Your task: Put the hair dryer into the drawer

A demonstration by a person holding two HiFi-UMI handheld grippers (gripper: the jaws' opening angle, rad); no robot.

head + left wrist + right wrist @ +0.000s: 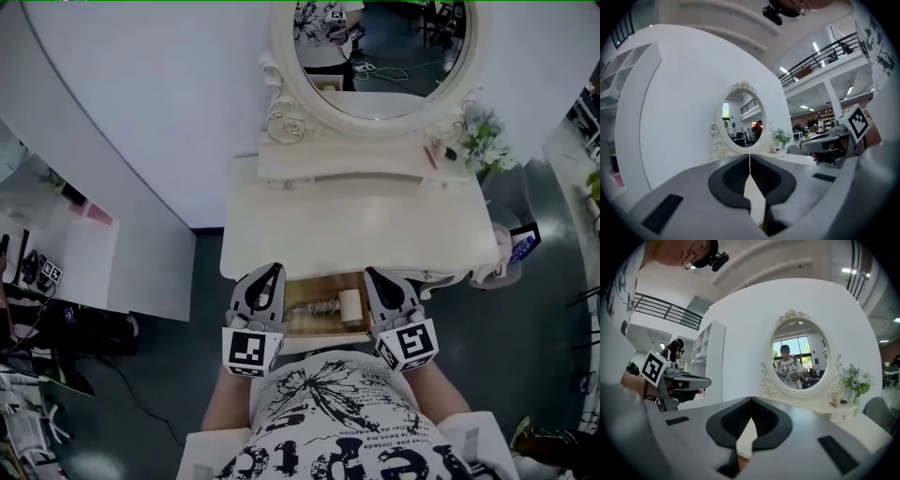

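Note:
The white dressing table [356, 225] has its drawer [302, 290] pulled open below the front edge. Inside lies a pale hair dryer [337, 306] with a coiled cord beside it. My left gripper [271, 273] is raised over the drawer's left side, jaws shut and empty; in the left gripper view its tips [750, 155] meet with nothing between them. My right gripper [374, 275] is held over the drawer's right side, also shut and empty, and its tips [751, 400] meet in the right gripper view. Both point level toward the mirror.
An oval ornate mirror [380, 56] stands at the back of the table, with a flower bunch [483, 141] and small items on its right shelf. A bin with a blue bottle [520, 248] sits at the table's right. A white curved wall and clutter [37, 272] lie to the left.

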